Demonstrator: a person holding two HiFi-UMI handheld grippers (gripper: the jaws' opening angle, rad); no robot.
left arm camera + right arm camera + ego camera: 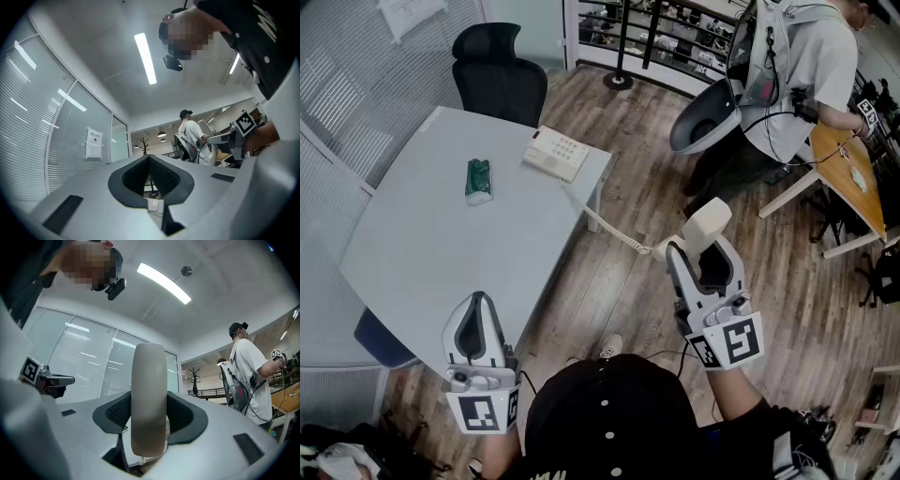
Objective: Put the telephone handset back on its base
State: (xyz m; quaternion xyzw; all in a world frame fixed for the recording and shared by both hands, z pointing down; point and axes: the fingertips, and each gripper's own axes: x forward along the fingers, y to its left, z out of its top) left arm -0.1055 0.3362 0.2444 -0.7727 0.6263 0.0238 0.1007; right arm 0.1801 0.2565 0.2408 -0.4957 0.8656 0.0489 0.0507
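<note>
Head view: right gripper (701,251) clamped on the cream handset (709,223), held off the desk's (422,246) right edge, above the wood floor (609,300). Coiled cord (605,223) runs from the handset to the base (555,153) at the desk's far corner. Left gripper (476,323): jaws together, nothing between them, over the near desk edge.

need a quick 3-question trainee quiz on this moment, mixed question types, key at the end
1. What colour is the packet lying on the table, left of the base in the head view?
2. True or false: the handset sits on the base.
3. Fill in: the ___ hand-held gripper is closed on the handset.
Key: 1 green; 2 false; 3 right.
</note>
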